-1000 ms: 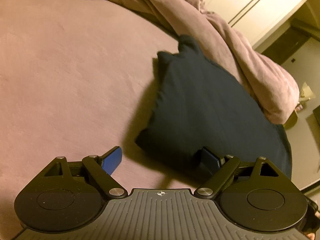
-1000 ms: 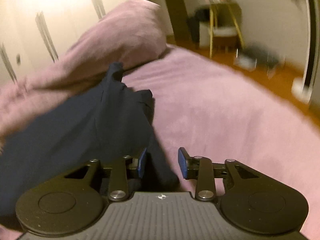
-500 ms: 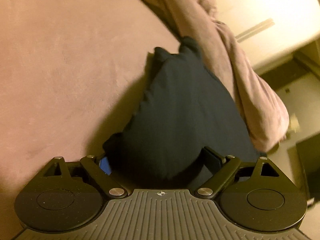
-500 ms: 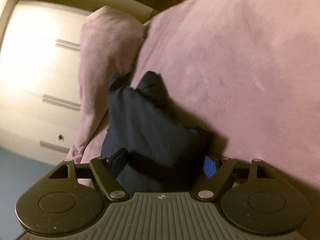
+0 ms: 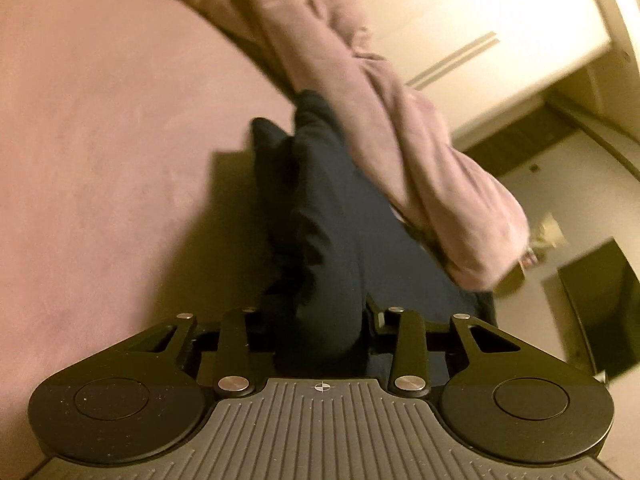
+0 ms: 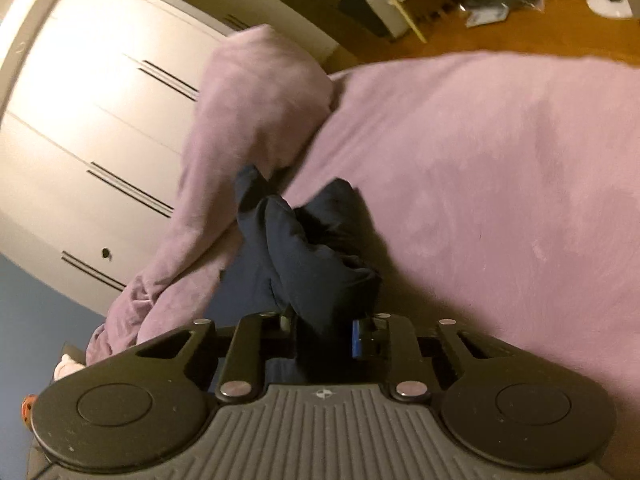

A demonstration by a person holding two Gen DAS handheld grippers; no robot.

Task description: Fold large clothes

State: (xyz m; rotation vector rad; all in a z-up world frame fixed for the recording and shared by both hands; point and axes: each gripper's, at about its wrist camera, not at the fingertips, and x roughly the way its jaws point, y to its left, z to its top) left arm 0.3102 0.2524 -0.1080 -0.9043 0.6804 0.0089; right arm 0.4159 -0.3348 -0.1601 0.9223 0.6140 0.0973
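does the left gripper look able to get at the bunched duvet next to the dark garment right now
Probably not as things stand: the left gripper is shut on the dark garment, so its fingers are occupied. The pink duvet lies just beyond, touching the garment's far edge, with nothing else between.

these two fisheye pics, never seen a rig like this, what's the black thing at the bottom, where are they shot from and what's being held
The black shape at the bottom of each picture is a hand-held gripper: a person carries one in each hand, and a wide-angle camera on it looks forward along its jaws. One picture comes from the left gripper, the other from the right gripper.

Both look down on a bed with a pink cover. A bunched pink duvet lies along its edge, with a white wardrobe behind.

Each gripper's jaws are shut on a dark navy garment, bunched between them and trailing down onto the bed. What kind of garment it is cannot be told.
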